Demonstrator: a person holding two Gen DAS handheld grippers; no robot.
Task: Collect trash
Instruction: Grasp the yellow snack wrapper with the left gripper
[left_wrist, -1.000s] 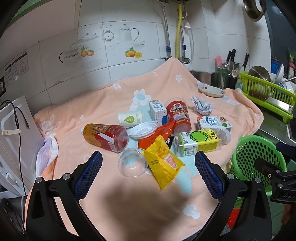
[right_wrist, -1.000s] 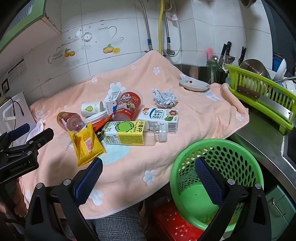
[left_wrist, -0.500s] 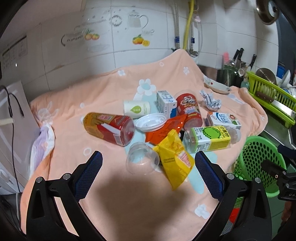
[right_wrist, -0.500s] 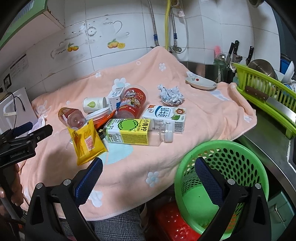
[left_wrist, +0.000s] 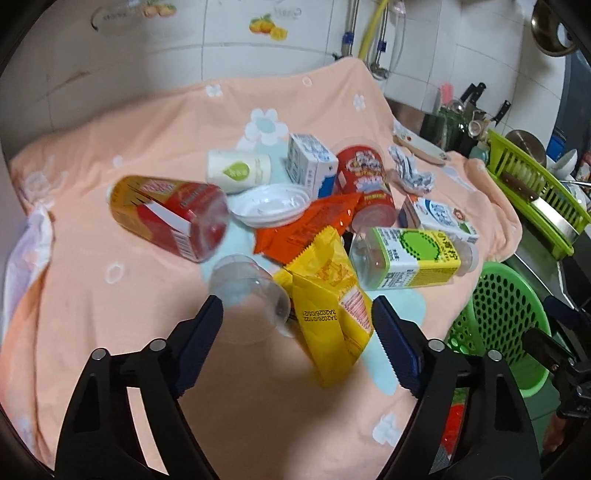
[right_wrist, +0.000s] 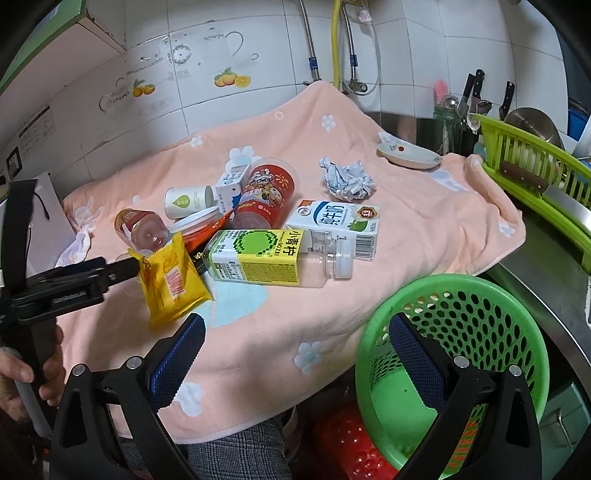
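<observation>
Trash lies piled on a peach cloth (left_wrist: 122, 295). My left gripper (left_wrist: 297, 328) hovers low over the pile with its jaws closing. A clear plastic cup (left_wrist: 247, 291) and a yellow wrapper (left_wrist: 328, 295) sit between its blue pads, which do not press on them. Behind lie a red-and-yellow bottle (left_wrist: 170, 214), an orange wrapper (left_wrist: 306, 229) and a green-label bottle (left_wrist: 410, 258). In the right wrist view my left gripper (right_wrist: 135, 264) reaches the yellow wrapper (right_wrist: 171, 280). My right gripper (right_wrist: 295, 343) stands open and empty at the cloth's front edge, beside the green basket (right_wrist: 461, 286).
A milk carton (right_wrist: 336, 221), a red cup (right_wrist: 266, 195) and crumpled paper (right_wrist: 347, 179) lie further back. A small dish (right_wrist: 406, 155) and a green dish rack (right_wrist: 535, 173) stand at the right. A red stool (right_wrist: 347, 443) is below the basket. A hand (right_wrist: 22, 373) holds the left gripper.
My left gripper has come down and forward onto the pile, and its jaws have narrowed around the cup and yellow wrapper. The right gripper has barely shifted.
</observation>
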